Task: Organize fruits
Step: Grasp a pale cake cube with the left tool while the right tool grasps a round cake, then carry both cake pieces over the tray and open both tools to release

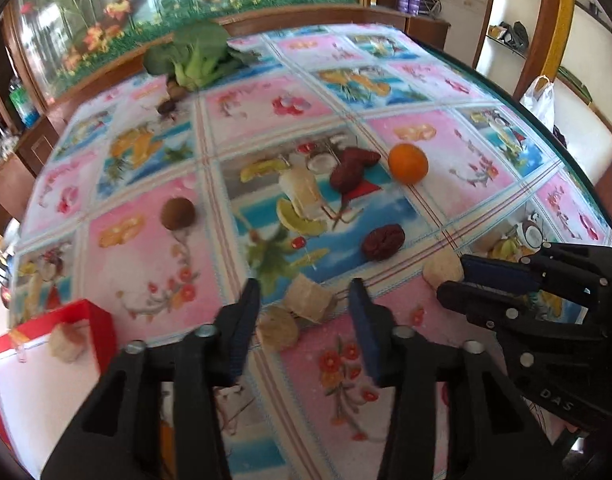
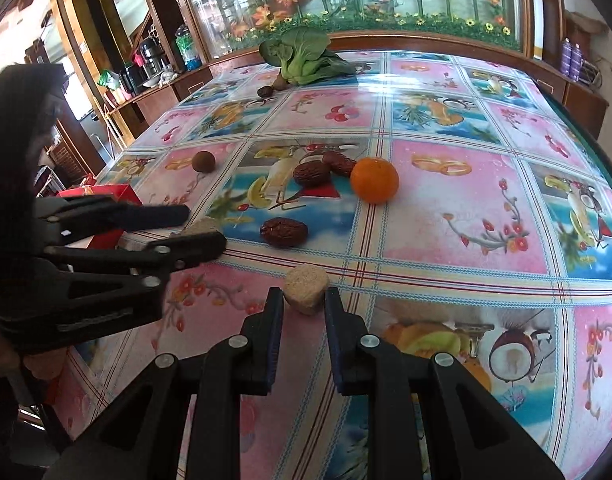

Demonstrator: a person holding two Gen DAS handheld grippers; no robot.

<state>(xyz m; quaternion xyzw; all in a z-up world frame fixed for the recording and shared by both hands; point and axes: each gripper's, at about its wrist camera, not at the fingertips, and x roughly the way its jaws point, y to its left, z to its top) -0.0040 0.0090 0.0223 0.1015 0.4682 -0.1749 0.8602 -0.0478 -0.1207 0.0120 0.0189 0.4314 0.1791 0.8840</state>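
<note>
fruit-print tablecloth all around; our right gripper, jaws apart, straddles the tan chunk dead ahead. our left gripper gapes, holding nothing.

Black plastic grippers, blue-padded fingers, silver screws, embossed "DAS" lettering.

orange: on the bench, right of two dates
third date: nearer me
greens: far edge
box: my left
</note>
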